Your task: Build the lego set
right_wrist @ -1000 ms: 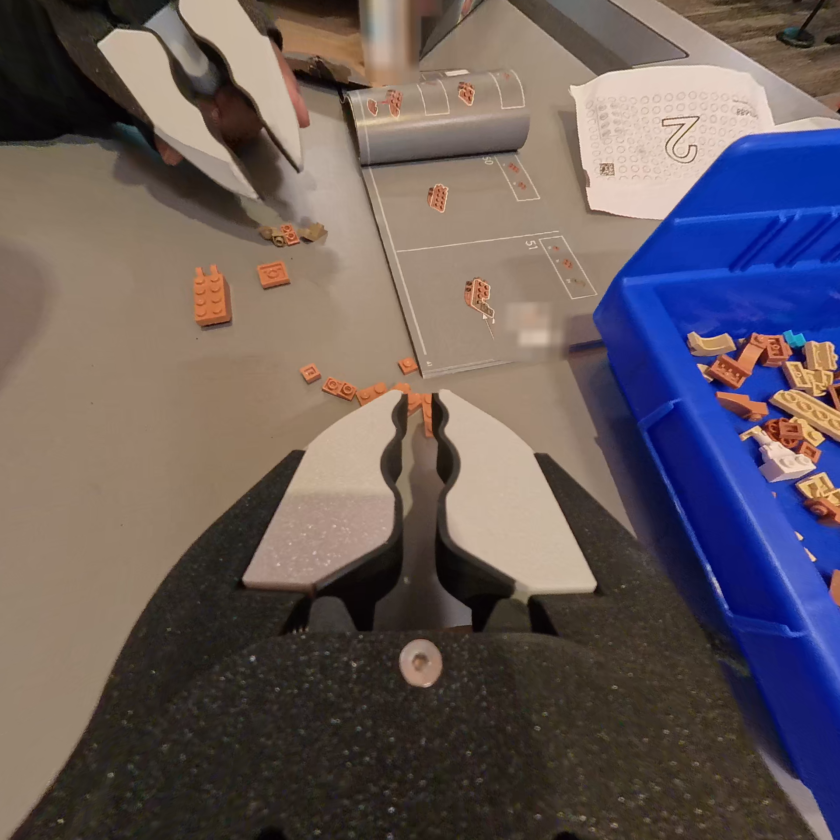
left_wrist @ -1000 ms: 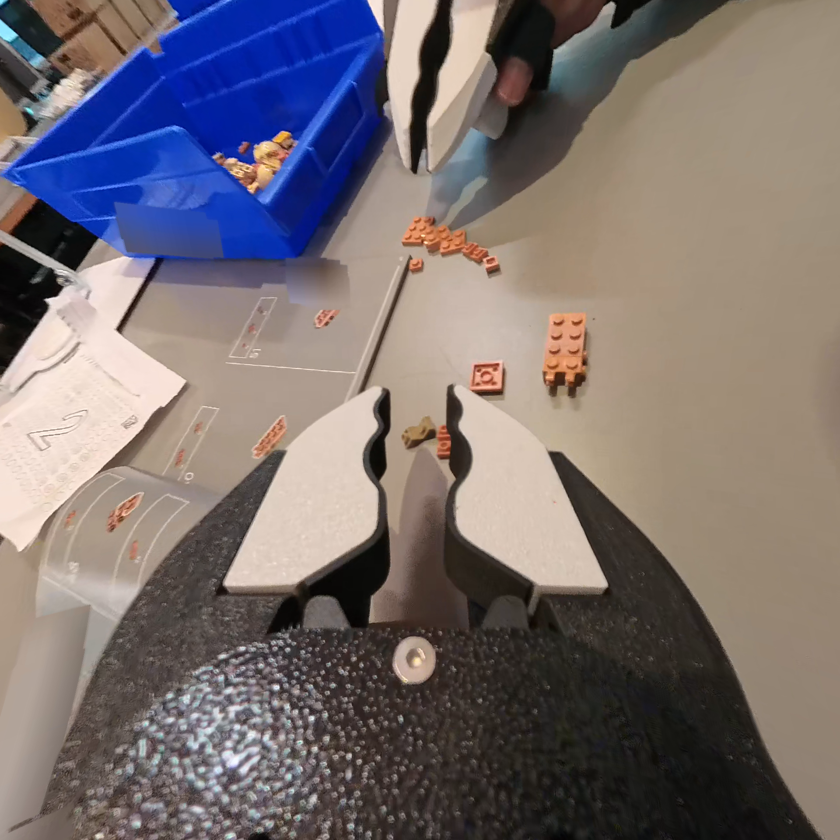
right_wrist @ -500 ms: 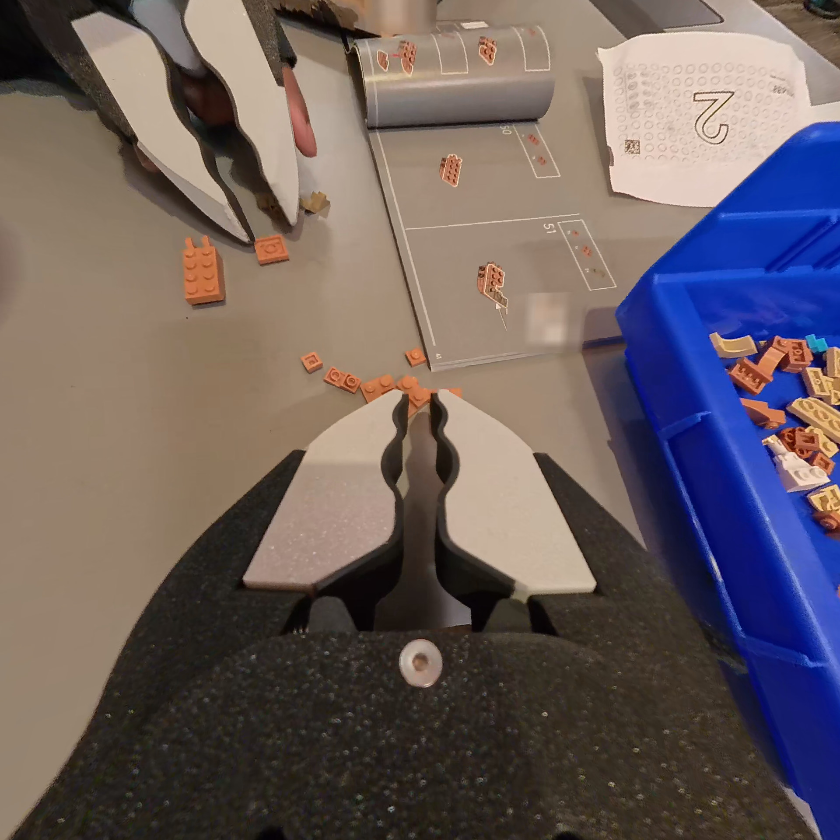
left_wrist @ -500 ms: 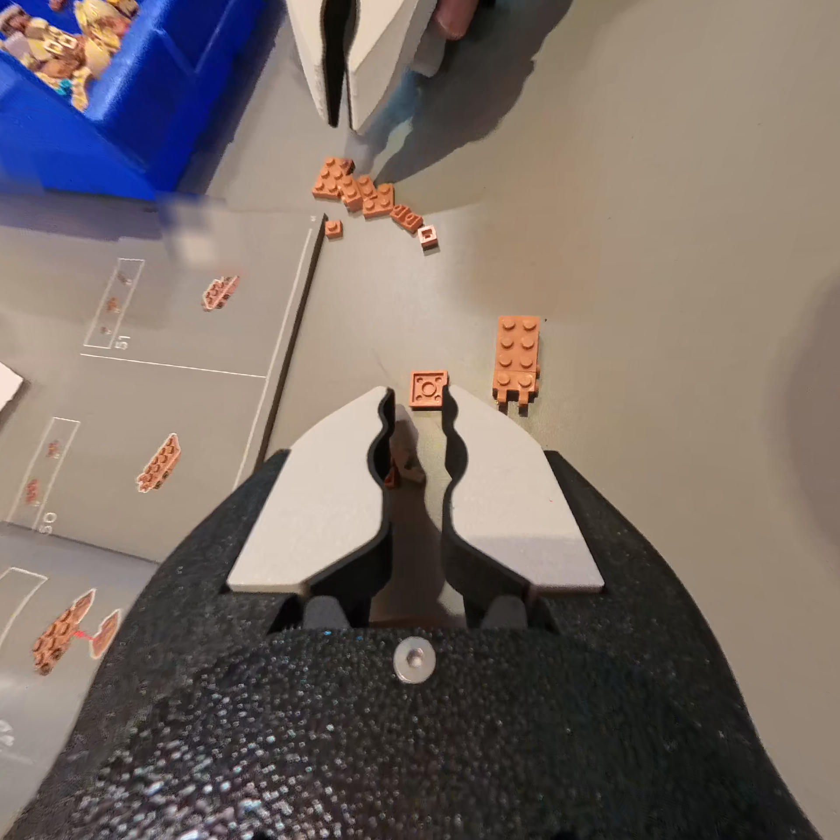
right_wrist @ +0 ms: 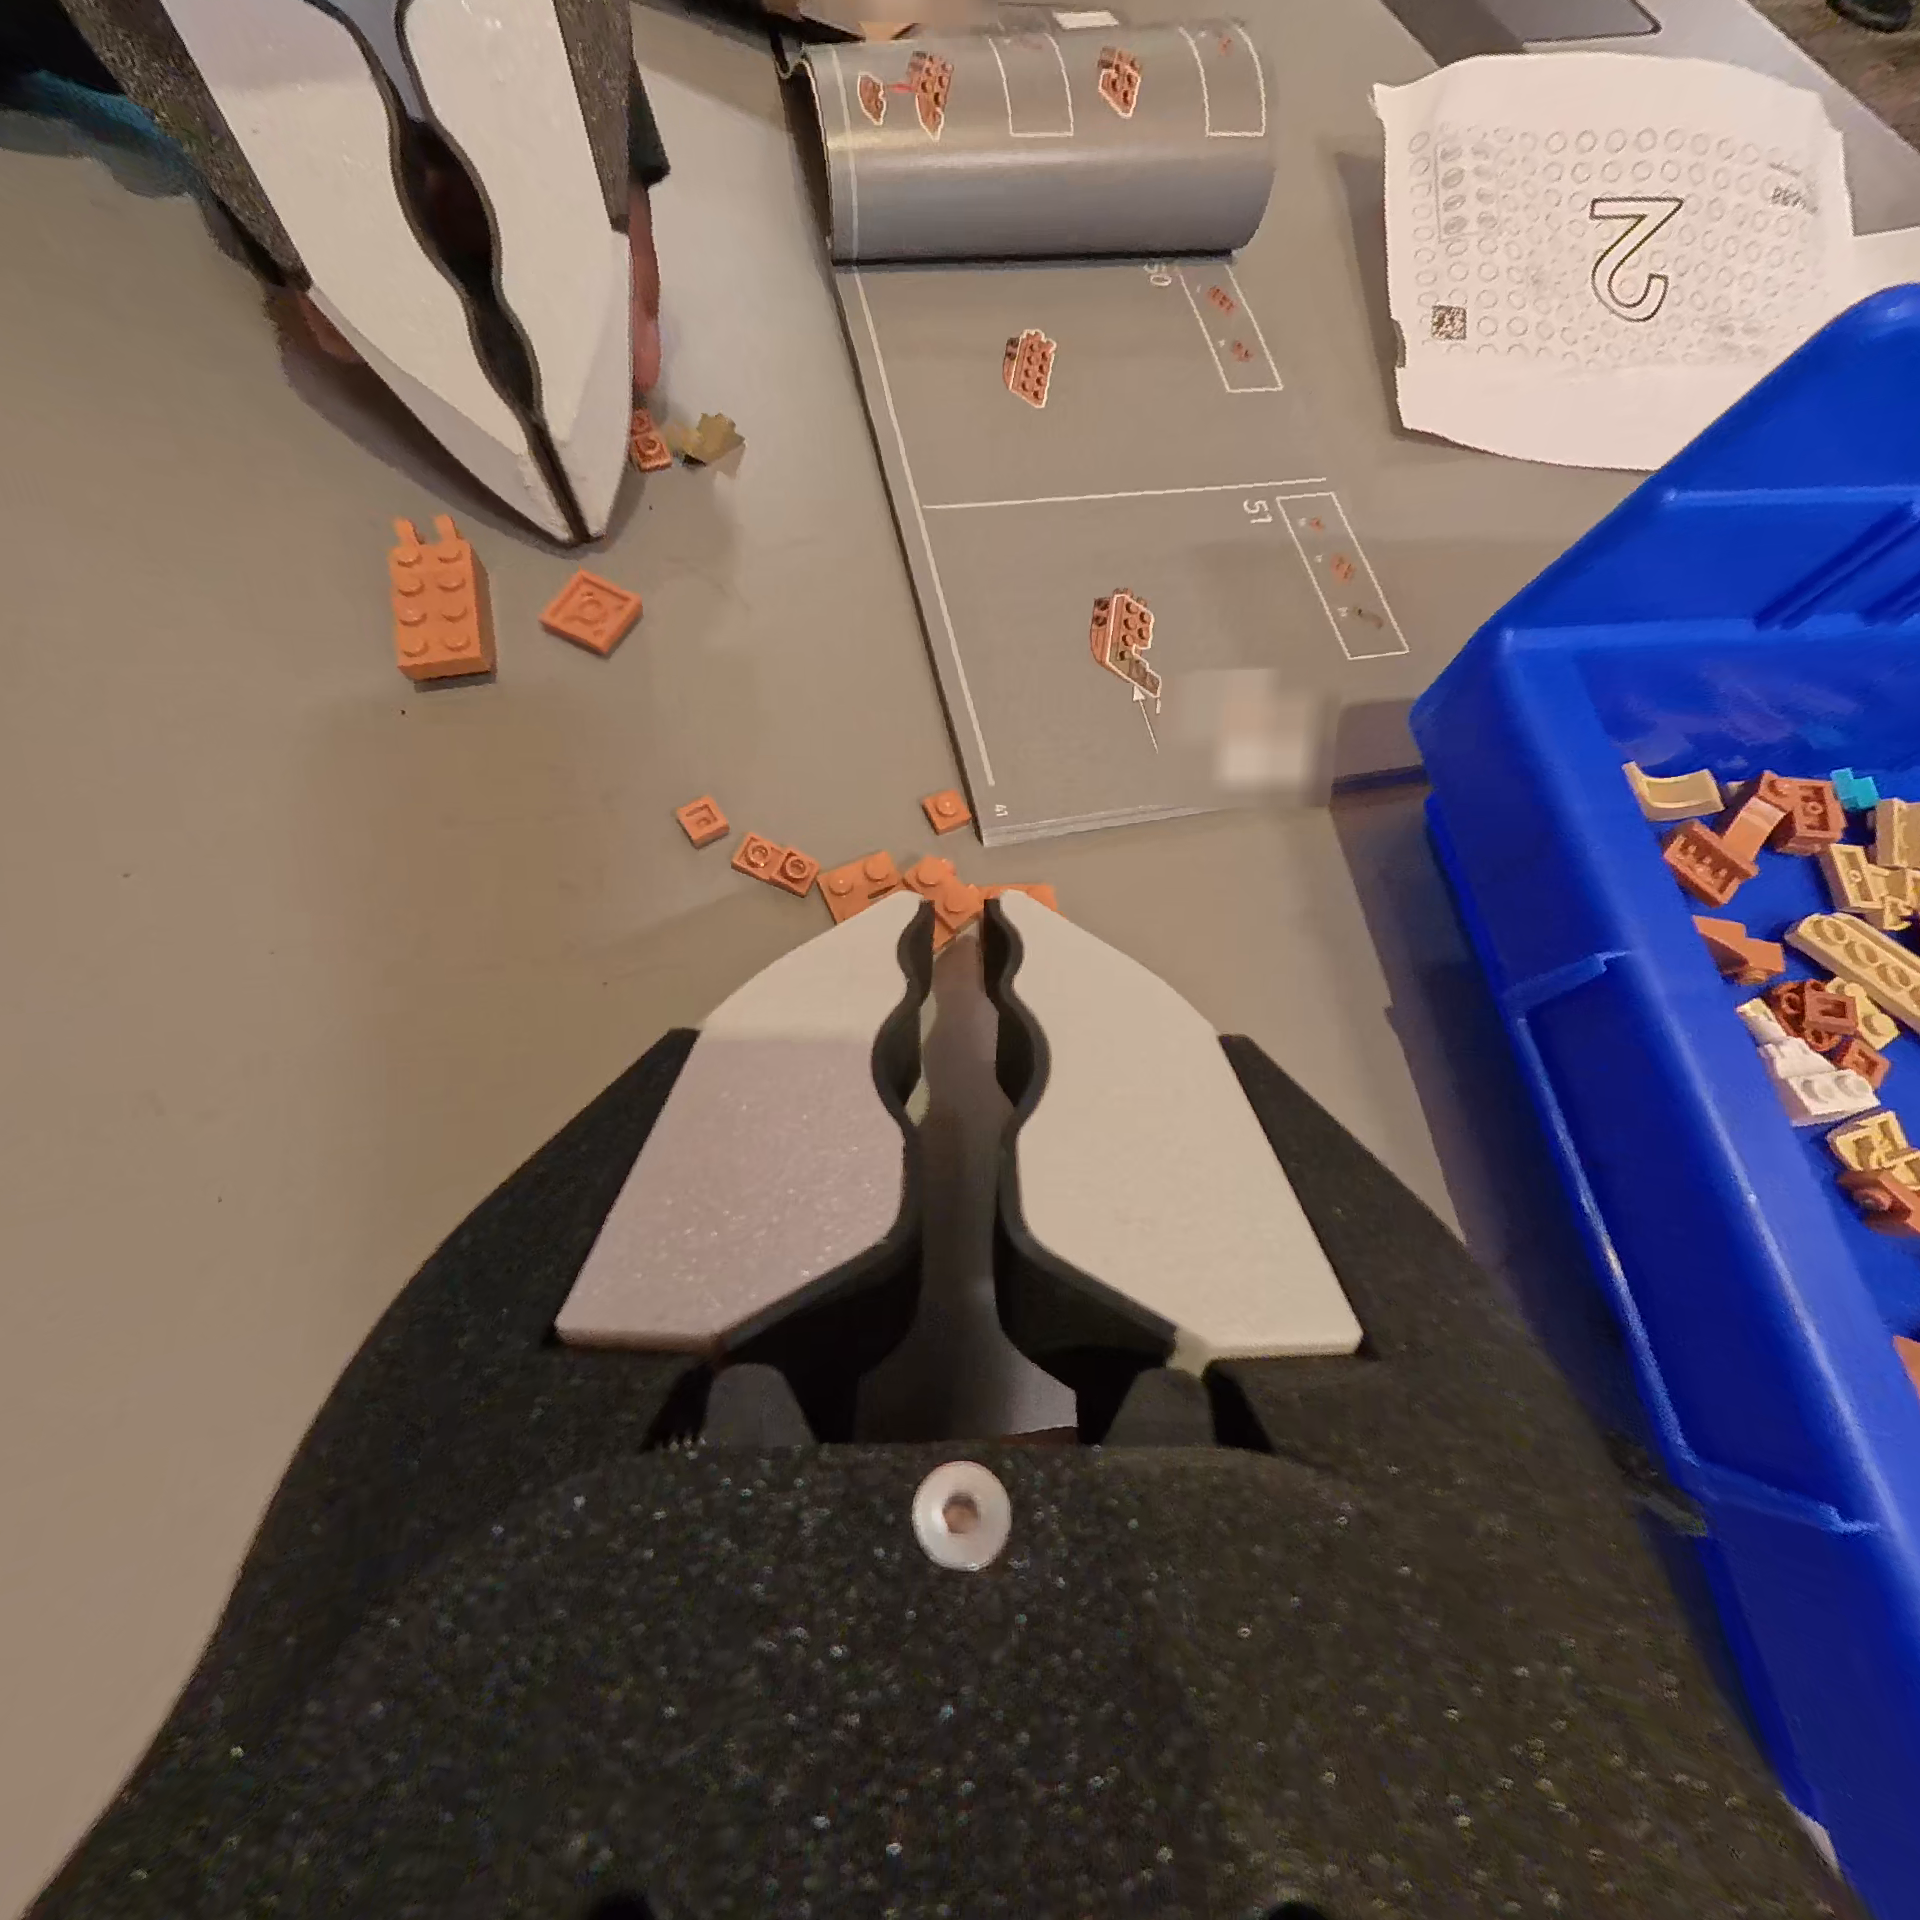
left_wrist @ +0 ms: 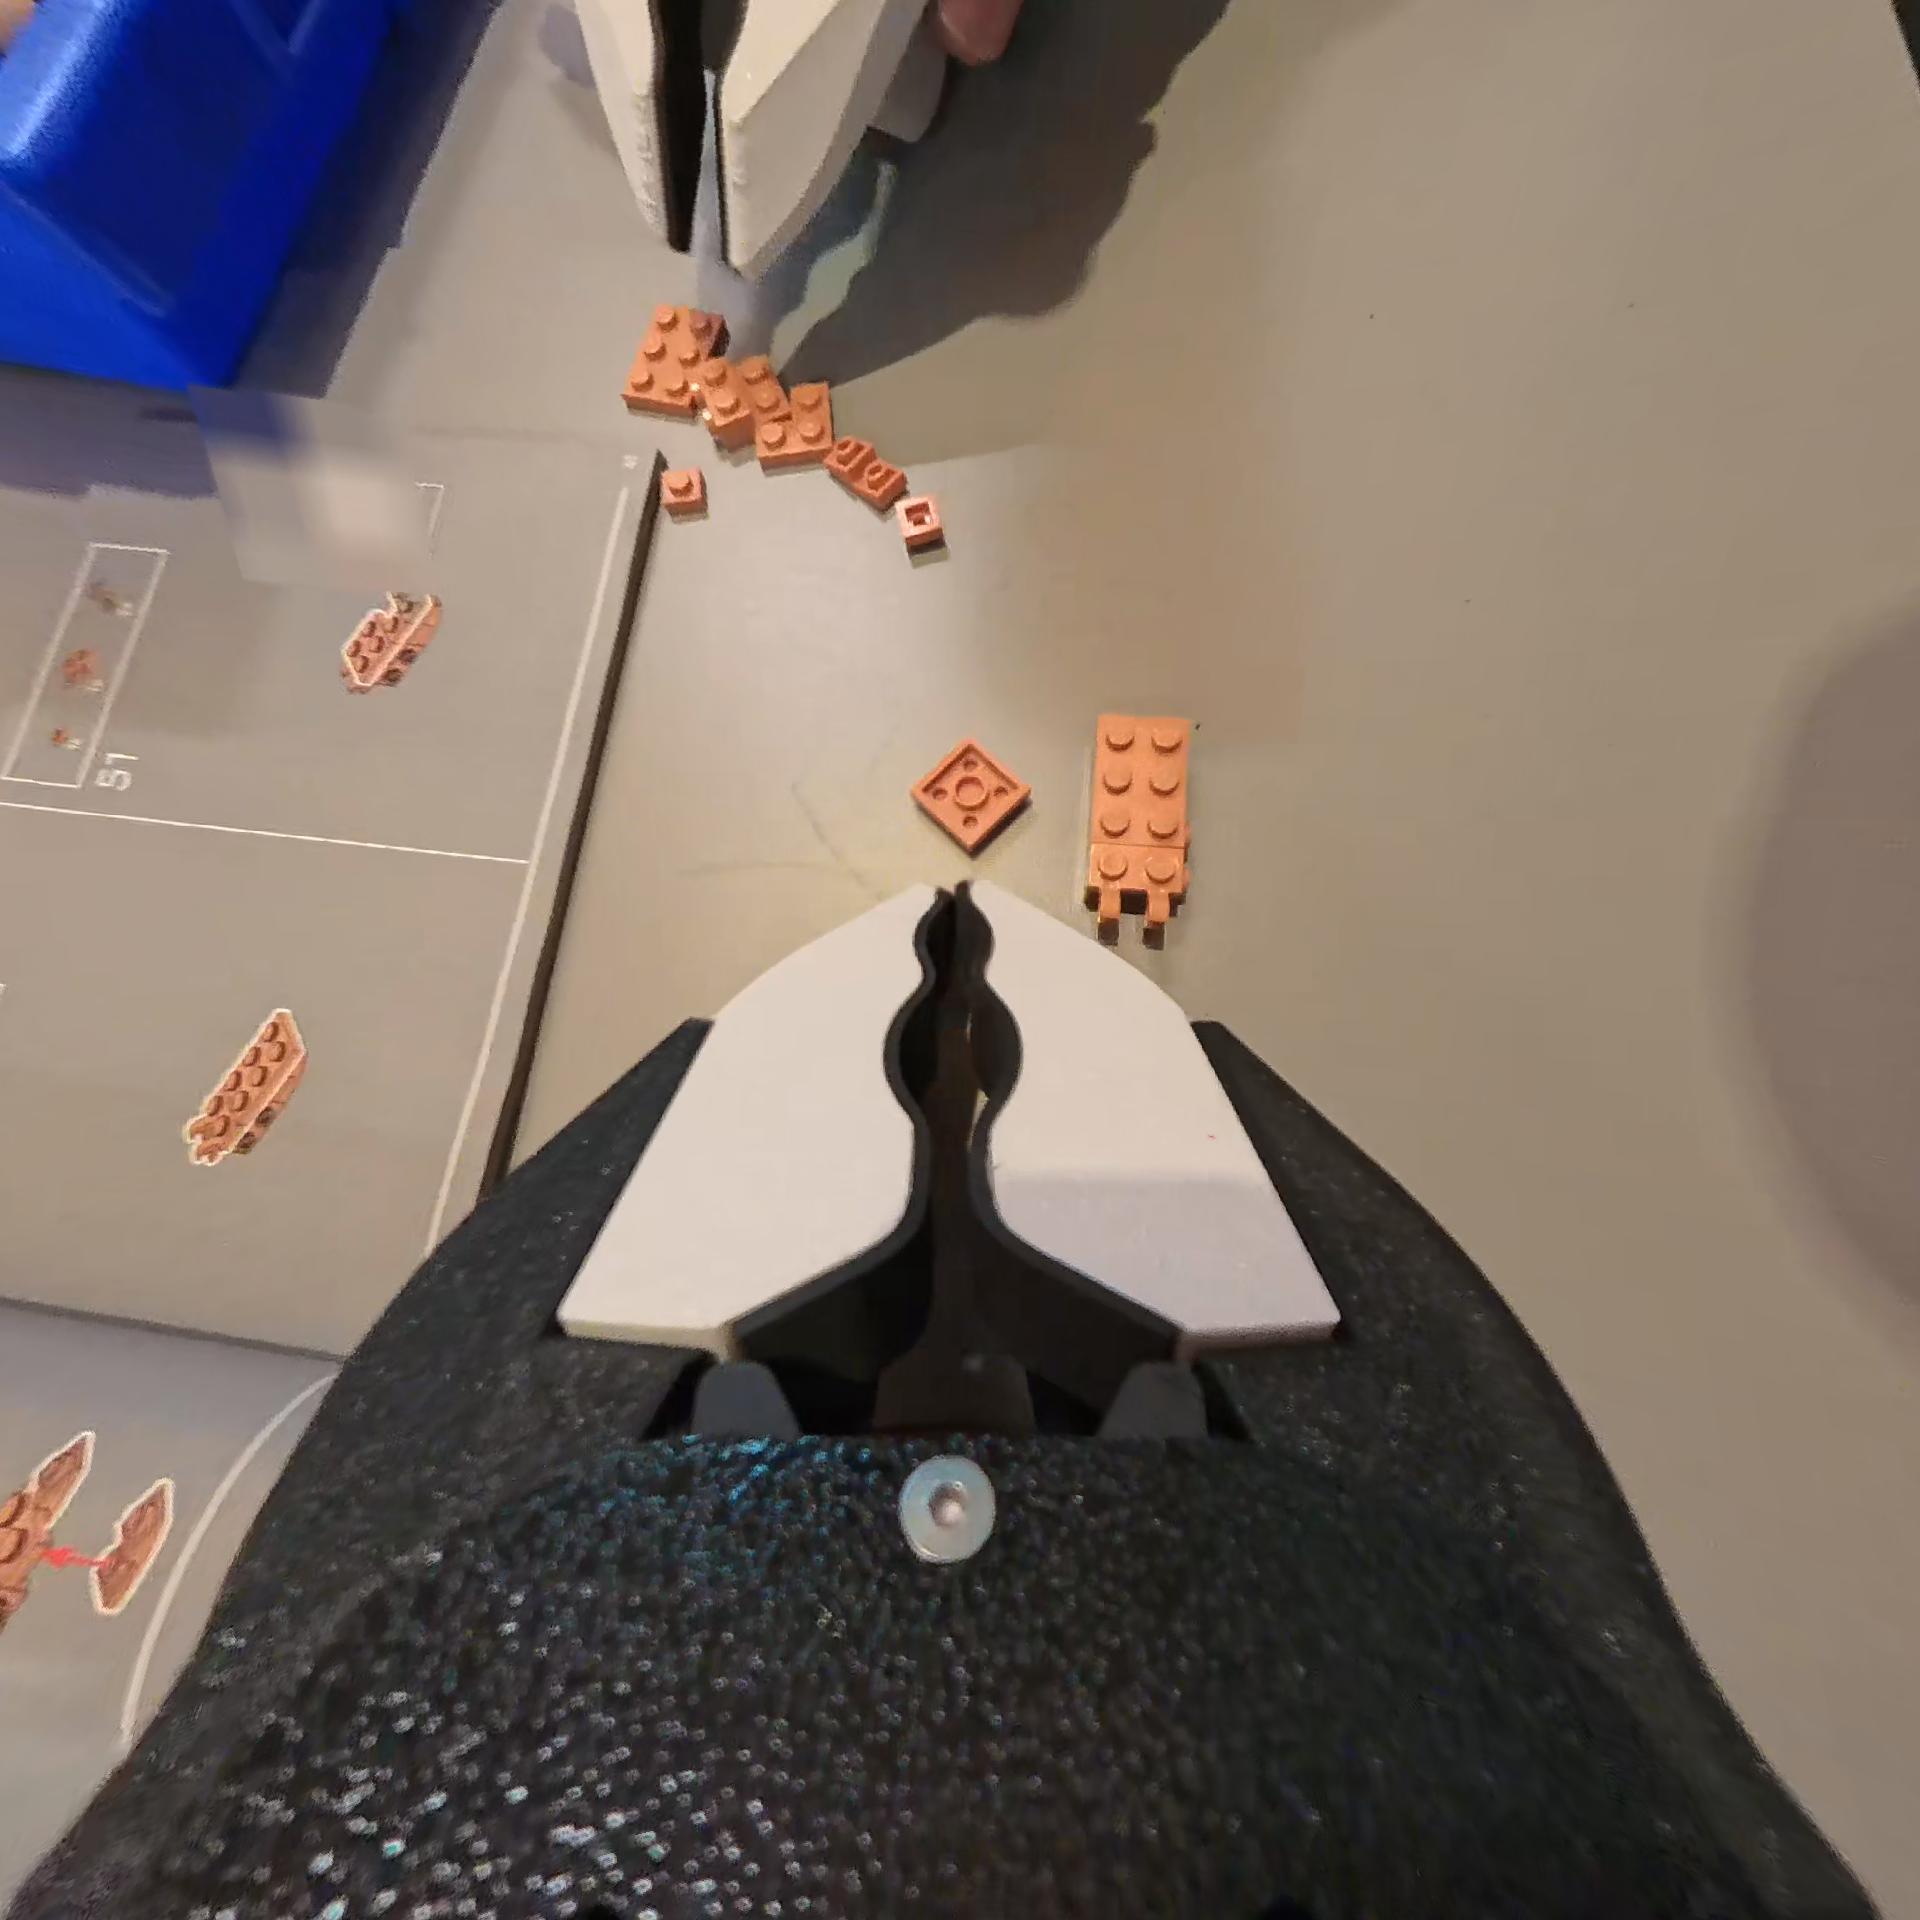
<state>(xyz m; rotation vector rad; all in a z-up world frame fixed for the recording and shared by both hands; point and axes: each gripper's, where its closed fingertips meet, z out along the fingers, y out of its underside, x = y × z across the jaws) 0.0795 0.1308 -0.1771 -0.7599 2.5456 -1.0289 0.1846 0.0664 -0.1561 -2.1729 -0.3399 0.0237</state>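
Note:
My left gripper [left_wrist: 954, 889] is shut, its tips together just above the grey table, with nothing visible between them. It also shows in the right wrist view [right_wrist: 574, 520], shut. A small tan piece [right_wrist: 713, 441] and a small orange piece [right_wrist: 649, 447] lie on the table beside its finger. A square orange plate [left_wrist: 970, 795] and a longer orange plate with clips [left_wrist: 1141, 821] lie just ahead of it. My right gripper [right_wrist: 956, 906] stands narrowly open over a cluster of small orange plates [right_wrist: 862, 883]. The left wrist view shows nothing between its tips [left_wrist: 707, 244].
A blue bin [right_wrist: 1538, 935] holding several tan and orange pieces stands on the right. An open grey instruction booklet [right_wrist: 1091, 499] lies at the back, a white printed paper bag [right_wrist: 1610, 260] beyond it. A person's fingertip [left_wrist: 977, 31] rests on the right gripper. Across from one pair of fingers to the other is roughly 12 centimeters.
My left gripper moved forward and its jaws closed; the tan and orange pieces once between them now lie on the table beside it. The square plate turned. The right gripper barely moved.

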